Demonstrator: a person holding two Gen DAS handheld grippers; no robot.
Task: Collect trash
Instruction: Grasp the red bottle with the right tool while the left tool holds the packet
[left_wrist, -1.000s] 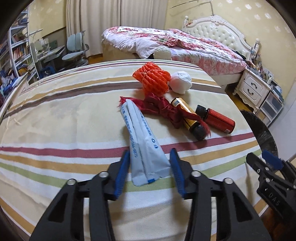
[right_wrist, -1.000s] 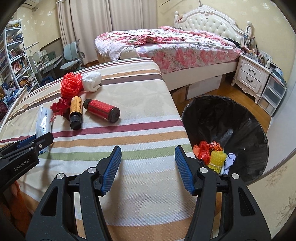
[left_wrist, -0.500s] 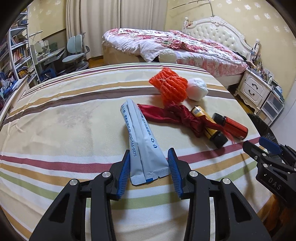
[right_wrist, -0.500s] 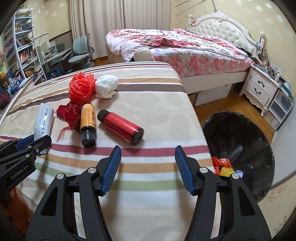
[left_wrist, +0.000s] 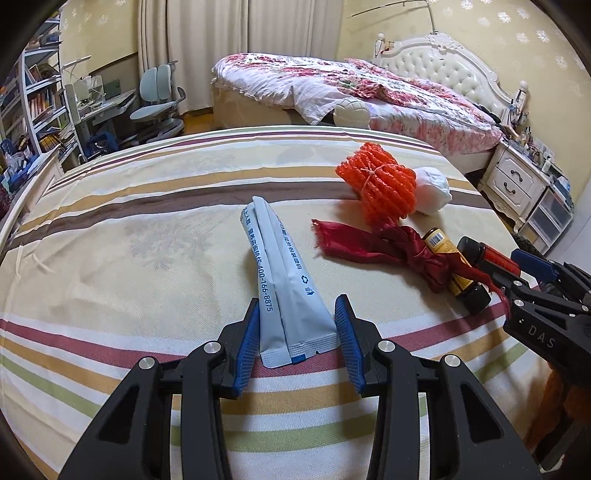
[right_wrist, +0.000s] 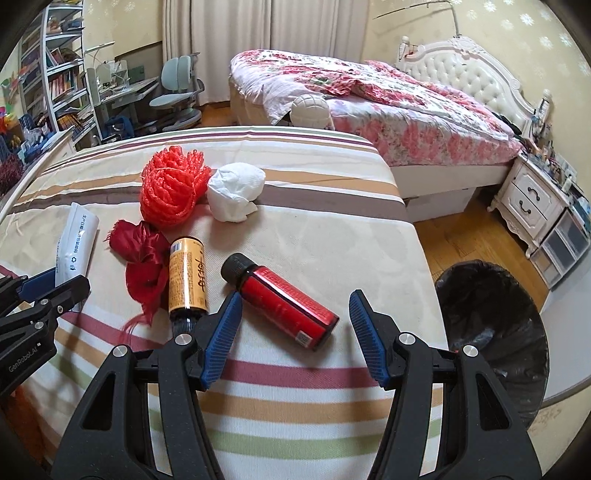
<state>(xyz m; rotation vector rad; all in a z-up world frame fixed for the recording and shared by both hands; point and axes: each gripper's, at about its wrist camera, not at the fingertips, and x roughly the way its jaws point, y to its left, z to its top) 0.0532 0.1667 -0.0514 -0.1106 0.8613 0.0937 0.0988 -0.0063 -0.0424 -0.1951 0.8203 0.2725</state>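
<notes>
Straddling the near end of the grey-blue sachet (left_wrist: 282, 284) on the striped counter (left_wrist: 129, 251), the left tool (left_wrist: 297, 343) stands spread, its pads beside the sachet without clearly pressing it. The right tool (right_wrist: 293, 332) stands spread around the lying red bottle (right_wrist: 282, 301), not touching; the black-lined trash bin (right_wrist: 491, 325) sits at right.

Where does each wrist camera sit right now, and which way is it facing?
Left wrist: behind the left tongs, looking down-forward at the grey sachet between the open jaws; right tongs at the frame's right edge.
Right wrist: behind the right tongs, facing the red bottle, with the bin at right; left tongs at the left edge.
Shared: striped tabletop, orange netting, white wad.
</notes>
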